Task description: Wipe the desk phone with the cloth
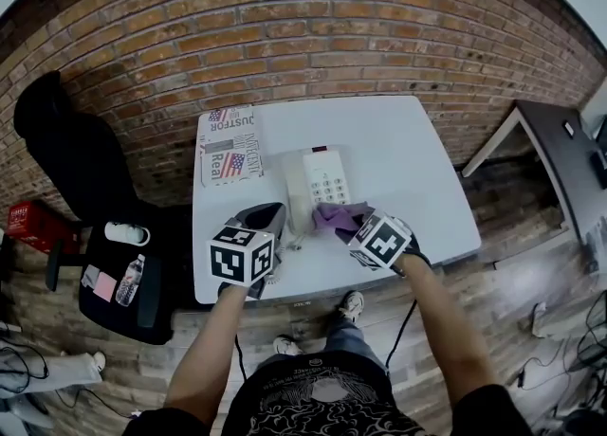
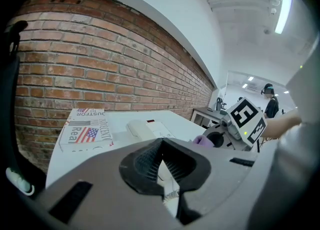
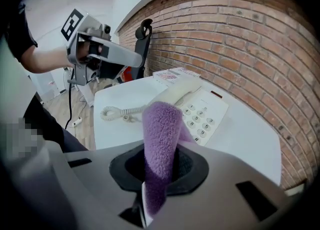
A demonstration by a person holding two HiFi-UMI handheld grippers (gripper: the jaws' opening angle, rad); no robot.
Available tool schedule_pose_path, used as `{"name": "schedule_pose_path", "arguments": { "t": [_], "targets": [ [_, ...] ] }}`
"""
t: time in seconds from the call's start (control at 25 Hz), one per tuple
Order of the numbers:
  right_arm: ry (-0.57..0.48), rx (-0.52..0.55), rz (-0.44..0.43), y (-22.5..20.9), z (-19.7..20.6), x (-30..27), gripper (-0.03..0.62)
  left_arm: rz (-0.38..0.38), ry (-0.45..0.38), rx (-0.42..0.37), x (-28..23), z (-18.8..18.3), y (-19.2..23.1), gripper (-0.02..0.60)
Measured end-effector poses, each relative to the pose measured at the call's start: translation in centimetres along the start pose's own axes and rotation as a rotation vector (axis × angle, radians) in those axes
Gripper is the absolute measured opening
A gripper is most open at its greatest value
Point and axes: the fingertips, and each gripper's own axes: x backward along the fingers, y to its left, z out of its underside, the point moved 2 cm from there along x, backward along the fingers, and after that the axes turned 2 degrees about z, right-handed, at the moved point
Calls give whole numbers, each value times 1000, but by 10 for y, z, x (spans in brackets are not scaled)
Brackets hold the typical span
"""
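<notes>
The desk phone (image 1: 322,183) is a flat, off-white plastic slab with a grid of small round keys and a smooth curved handset (image 3: 177,90) cradled along its left side; it sits on a white, matte rectangular worktop (image 1: 408,169), and everything else is placed from it; just at the phone's near edge lies the cloth (image 1: 337,219), a purple, thick, nubby fleece; the right tool (image 3: 159,166) is clamped on this cloth, its dark pads pinching a folded strip that stands up in a rounded loop between them, with the keypad right behind it; whether the cloth presses on the casing cannot be told; the left tool (image 2: 162,141) hovers at the phone's near left corner, beside the handset, its ribbed black pads brought together at the tips with nothing held between them; a pale coiled cord (image 3: 117,111) curls in springy loops on the worktop to the phone's near left, between the two tools; a flat cardboard box (image 1: 228,145) printed with a striped flag rests to the phone's left, toward the back edge; beyond the phone rises a rough red brick wall (image 1: 332,27); a black padded office chair (image 1: 66,154) stands well to the phone's left, off the worktop.
</notes>
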Motion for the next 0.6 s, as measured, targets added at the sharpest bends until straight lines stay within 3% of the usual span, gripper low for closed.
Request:
{"name": "schedule_pose_path", "arguments": {
  "t": [0.24, 0.6],
  "targets": [
    [-67, -11, 47, -29, -22, 35, 44, -6, -7, 13, 2, 0, -2, 8],
    [-137, 77, 62, -70, -70, 57, 44, -48, -27, 35, -10, -12, 2, 8]
  ]
}}
